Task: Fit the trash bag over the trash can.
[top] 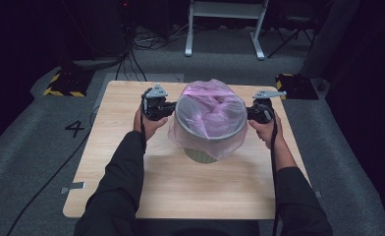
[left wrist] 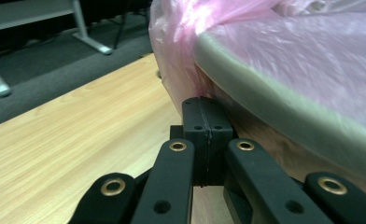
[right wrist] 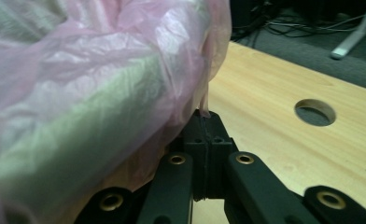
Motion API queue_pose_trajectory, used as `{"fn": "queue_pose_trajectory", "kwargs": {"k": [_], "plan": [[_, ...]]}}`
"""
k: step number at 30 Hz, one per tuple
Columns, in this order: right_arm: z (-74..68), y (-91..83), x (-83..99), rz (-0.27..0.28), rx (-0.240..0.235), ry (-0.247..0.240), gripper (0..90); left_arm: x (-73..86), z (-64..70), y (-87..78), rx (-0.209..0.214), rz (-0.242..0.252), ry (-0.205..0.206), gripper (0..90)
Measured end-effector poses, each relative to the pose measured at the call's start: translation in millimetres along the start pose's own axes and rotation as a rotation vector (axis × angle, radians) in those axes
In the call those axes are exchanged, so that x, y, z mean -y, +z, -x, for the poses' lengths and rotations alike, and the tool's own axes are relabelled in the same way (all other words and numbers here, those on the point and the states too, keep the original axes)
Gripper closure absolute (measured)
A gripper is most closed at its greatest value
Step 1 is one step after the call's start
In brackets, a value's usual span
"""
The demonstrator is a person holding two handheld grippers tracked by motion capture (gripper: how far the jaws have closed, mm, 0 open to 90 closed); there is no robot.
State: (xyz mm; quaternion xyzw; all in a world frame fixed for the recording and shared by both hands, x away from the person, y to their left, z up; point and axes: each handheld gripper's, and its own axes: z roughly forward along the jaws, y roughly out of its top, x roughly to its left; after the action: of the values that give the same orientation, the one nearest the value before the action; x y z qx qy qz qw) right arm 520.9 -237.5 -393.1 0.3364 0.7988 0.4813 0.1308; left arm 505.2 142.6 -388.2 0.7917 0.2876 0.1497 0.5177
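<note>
- High view: a light wooden table [top: 180,182] stands on grey carpet in a dim room, with a white desk frame [top: 225,24] and loose cables behind it. Near the table's far middle sits a round grey waste bin [top: 200,153] lined with a thin pink plastic bag [top: 211,110], whose edge is folded down over the rim. The left gripper [top: 170,109] meets the bag at the bin's left side and the right gripper [top: 249,114] at its right side, each held by a hand in a dark sleeve.
- Left gripper view: the two black jaws are pressed together just under the bin's rim, right against the hanging pink film [left wrist: 181,70]. They appear to pinch a fold of it, though the film between the pads is hard to make out.
- Right gripper view: the jaws are likewise together, and a thin strip of pink film [right wrist: 204,100] rises out from between their tips, so this pair is clamped on the bag. A round hole [right wrist: 315,112] in the tabletop lies off to the side.
- Handling, as a judgement: the bag is light, limp, slippery and easily torn, so it is best held by a gathered fold of the overhanging edge on opposite sides. The bin looks light and may lift or tip if the film is pulled sharply.
</note>
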Motion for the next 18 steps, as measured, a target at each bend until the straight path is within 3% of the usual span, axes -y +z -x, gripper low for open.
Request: {"fn": "queue_pose_trajectory", "kwargs": {"k": [2, 3, 5, 6, 9, 11, 13, 15, 18], "plan": [[-2.7, -9.3, 4.3, -0.017, -0.046, -0.020, 90.0, 1.3, 3.4, -4.5, 0.022, -0.004, 0.021, 90.0], [-2.7, -9.3, 4.3, -0.017, -0.046, -0.020, 90.0, 2.2, 4.9, -6.6, 0.033, -0.004, 0.031, 90.0], [-4.8, -14.7, 5.5, -0.027, -0.057, -0.035, 90.0, 3.6, 6.4, -9.9, 0.021, -0.001, 0.036, 90.0], [-5.7, -16.9, 5.6, -0.030, -0.031, -0.050, 90.0, 3.8, 5.0, -11.2, 0.015, 0.005, 0.030, 90.0], [-3.0, -22.5, 3.9, -0.009, 0.029, -0.036, 89.8, 2.6, -1.6, -13.5, -0.024, 0.036, -0.011, 90.0], [3.5, -29.6, -0.4, 0.055, 0.069, 0.009, 89.7, 0.4, -4.7, -12.3, -0.051, 0.042, -0.020, 90.0], [5.6, -31.5, -2.3, 0.073, 0.092, 0.024, 89.8, -2.5, -7.7, -9.4, -0.075, 0.046, -0.032, 90.0], [13.1, -33.0, -7.6, 0.115, 0.127, 0.073, 89.4, -5.1, -9.6, -4.3, -0.106, 0.019, -0.030, 90.0], [18.0, -28.0, -8.3, 0.104, 0.129, 0.097, 89.3, -5.2, -13.5, 6.4, -0.128, -0.038, -0.045, 90.0]]}}
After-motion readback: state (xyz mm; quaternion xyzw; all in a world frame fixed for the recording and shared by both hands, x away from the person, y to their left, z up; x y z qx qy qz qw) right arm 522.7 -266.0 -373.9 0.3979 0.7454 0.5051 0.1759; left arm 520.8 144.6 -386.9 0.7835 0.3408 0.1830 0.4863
